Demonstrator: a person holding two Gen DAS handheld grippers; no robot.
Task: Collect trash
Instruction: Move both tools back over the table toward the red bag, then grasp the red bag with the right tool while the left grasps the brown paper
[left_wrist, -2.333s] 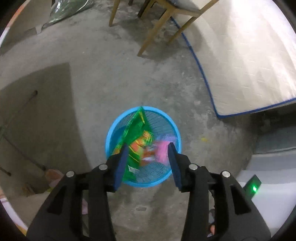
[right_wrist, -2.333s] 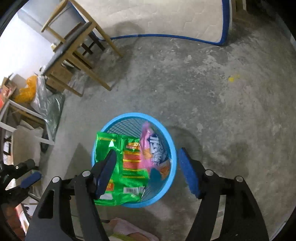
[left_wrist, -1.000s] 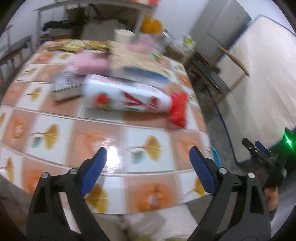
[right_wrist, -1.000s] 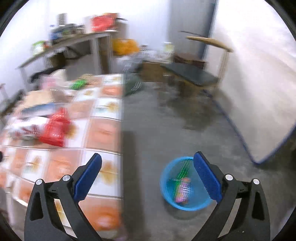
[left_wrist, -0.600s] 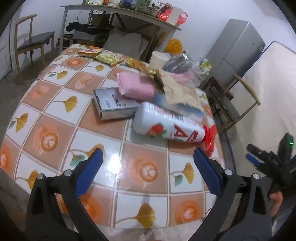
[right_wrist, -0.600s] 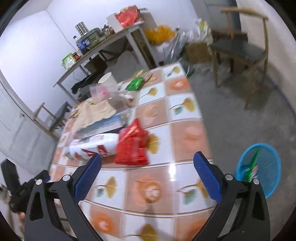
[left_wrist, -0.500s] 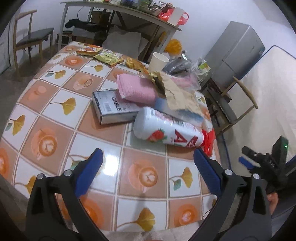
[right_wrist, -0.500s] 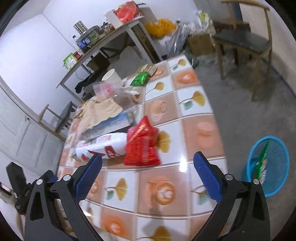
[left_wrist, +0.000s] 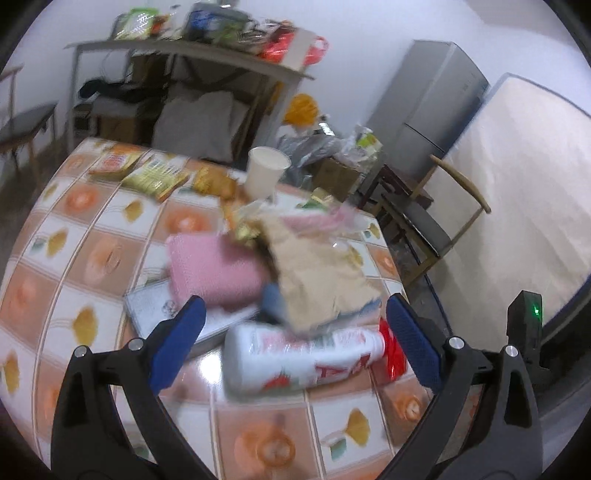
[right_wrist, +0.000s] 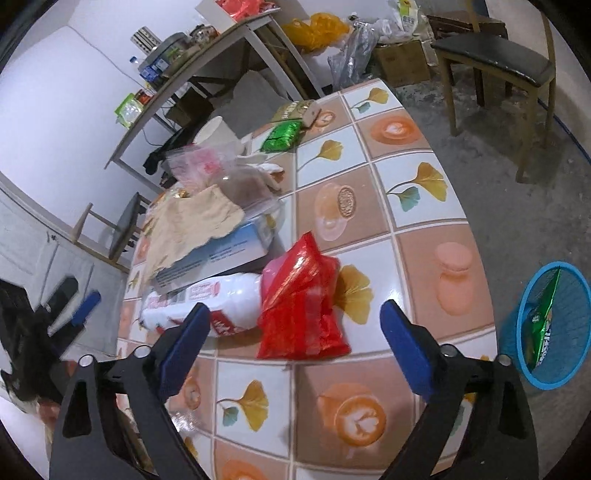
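While both hand-held grippers hang over the table, jaws apart and empty, the right hand-held gripper, just narrowing, frames the red wrapper beside the bottle. Left hand-held gripper faces the bottle. Step: reach. Next: descend, pinch the wrapper, carry to the bin on the floor.

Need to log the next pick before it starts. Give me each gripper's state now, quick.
Left gripper: open, empty, above the white plastic bottle.
Right gripper: open, jaws have just been closing a little, nothing gripped; the crumpled red plastic wrapper lies between them.
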